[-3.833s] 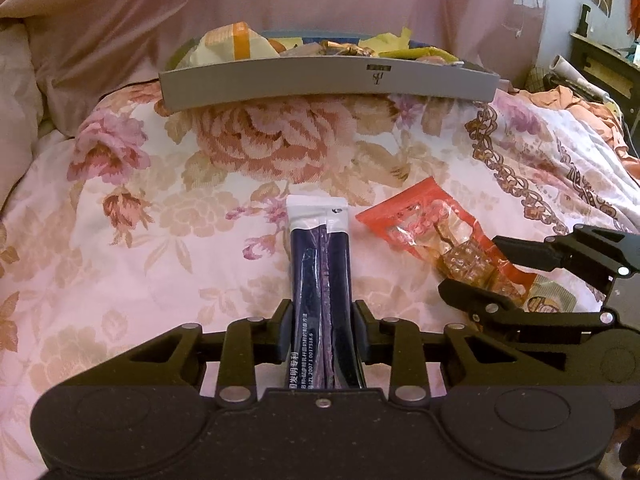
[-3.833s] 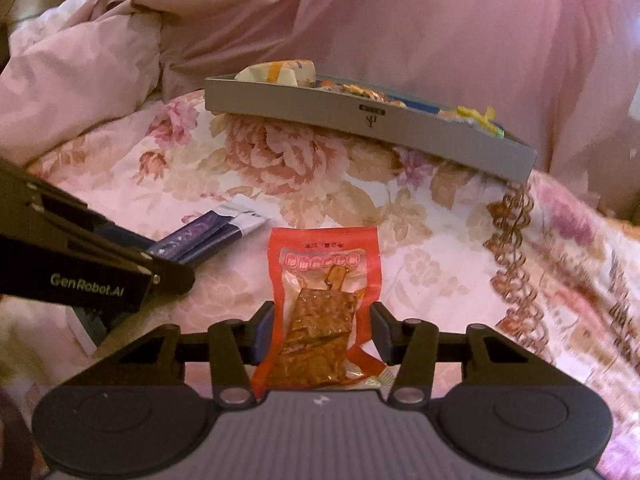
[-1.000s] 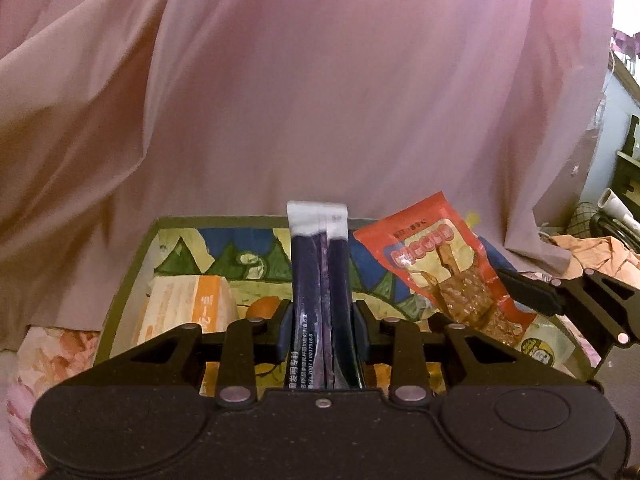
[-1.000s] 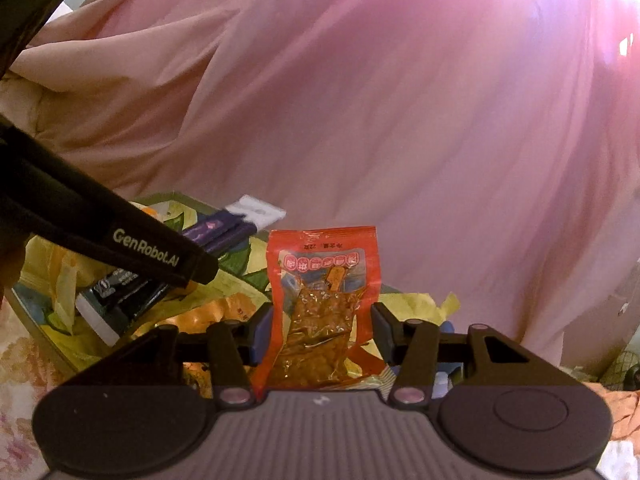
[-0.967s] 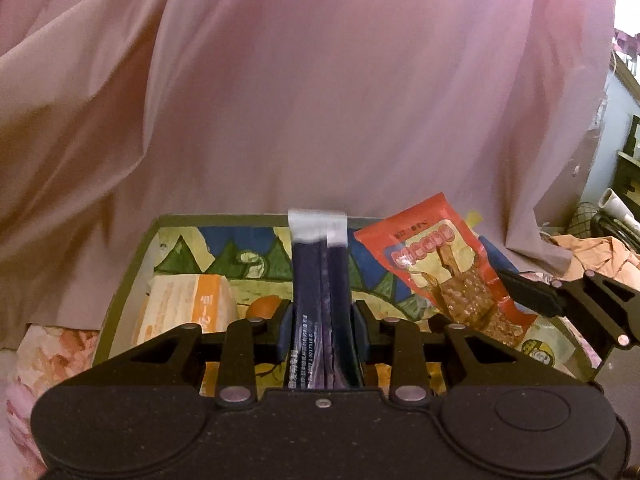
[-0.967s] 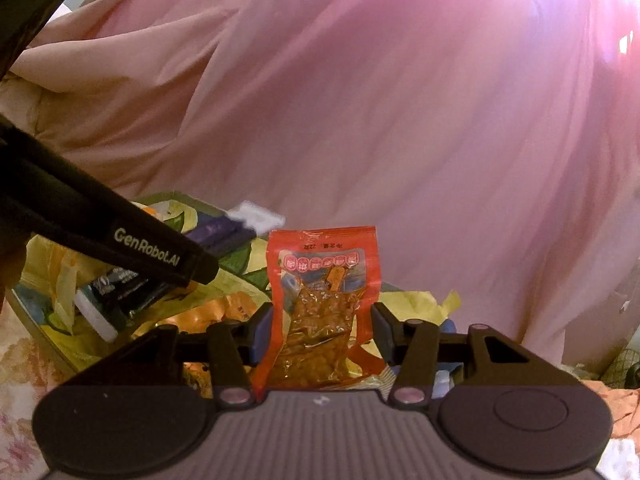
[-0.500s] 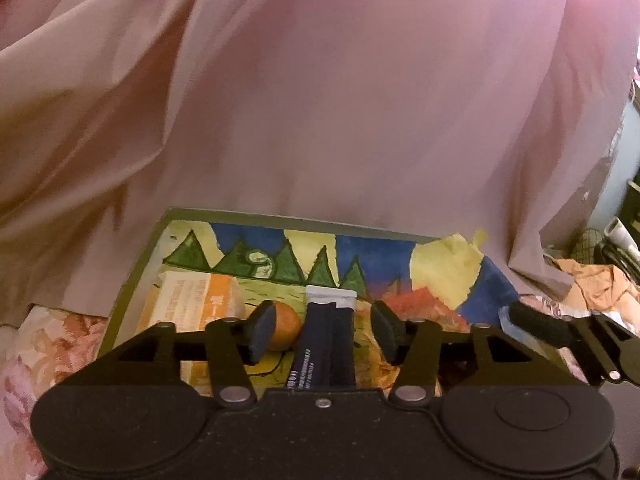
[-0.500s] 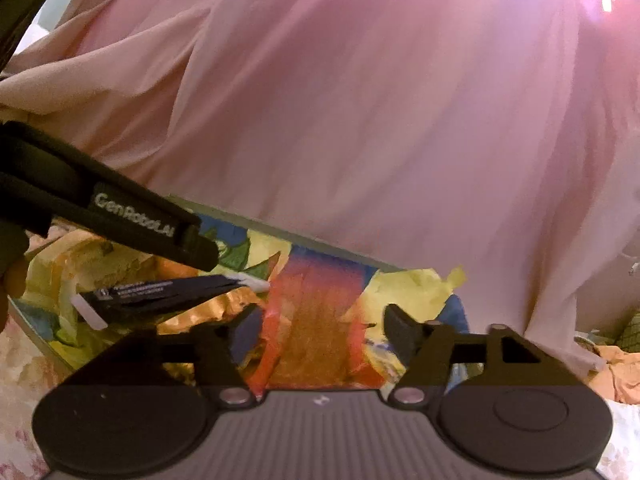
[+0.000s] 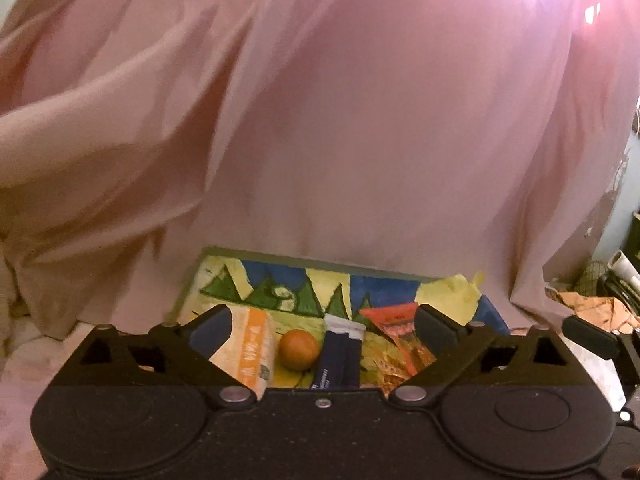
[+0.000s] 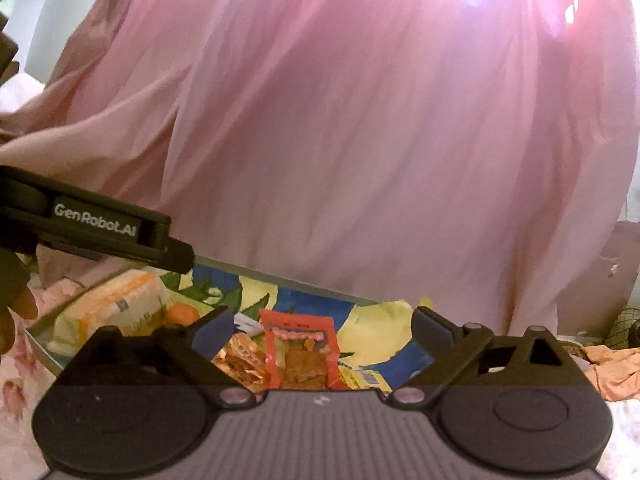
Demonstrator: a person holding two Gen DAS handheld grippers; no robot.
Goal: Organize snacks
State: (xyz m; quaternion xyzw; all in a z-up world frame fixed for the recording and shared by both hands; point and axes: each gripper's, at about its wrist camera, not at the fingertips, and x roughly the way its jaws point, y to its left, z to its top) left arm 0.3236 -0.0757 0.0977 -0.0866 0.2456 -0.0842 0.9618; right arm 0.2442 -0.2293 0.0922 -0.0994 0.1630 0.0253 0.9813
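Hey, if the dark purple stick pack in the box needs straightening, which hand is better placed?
Left. The purple stick pack lies directly between the open jaws of the left gripper; the right gripper is open over the red packet instead.

Read "GenRobot.AI" in white letters along the side of the left claw [image 10: 172, 250], seen in the right wrist view. Found small white print on the dark purple sachet [image 9: 340, 354], too small to make out. Saw blurred lettering on the red snack packet [image 10: 300, 344] and the orange-and-cream pack [image 9: 250, 350], neither legible.
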